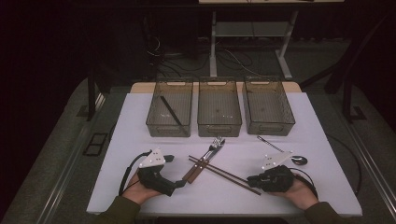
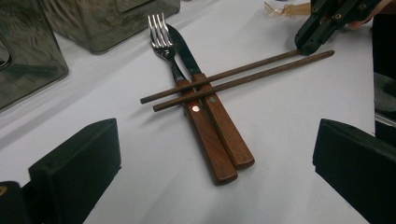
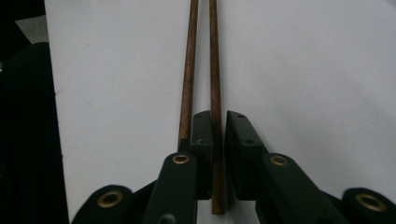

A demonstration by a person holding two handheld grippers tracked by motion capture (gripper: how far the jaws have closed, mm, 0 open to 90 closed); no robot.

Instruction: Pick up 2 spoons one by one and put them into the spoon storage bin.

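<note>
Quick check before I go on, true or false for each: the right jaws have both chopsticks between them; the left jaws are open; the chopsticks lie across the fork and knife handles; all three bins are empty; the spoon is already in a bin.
1. The right gripper has both chopsticks between its jaws. False: one chopstick is between them, the other chopstick lies outside.
2. The left gripper is open. True.
3. The chopsticks lie across the fork and knife handles. True.
4. All three bins are empty. False: the left bin holds a dark stick.
5. The spoon is in a bin. False: it lies on the table.
</note>
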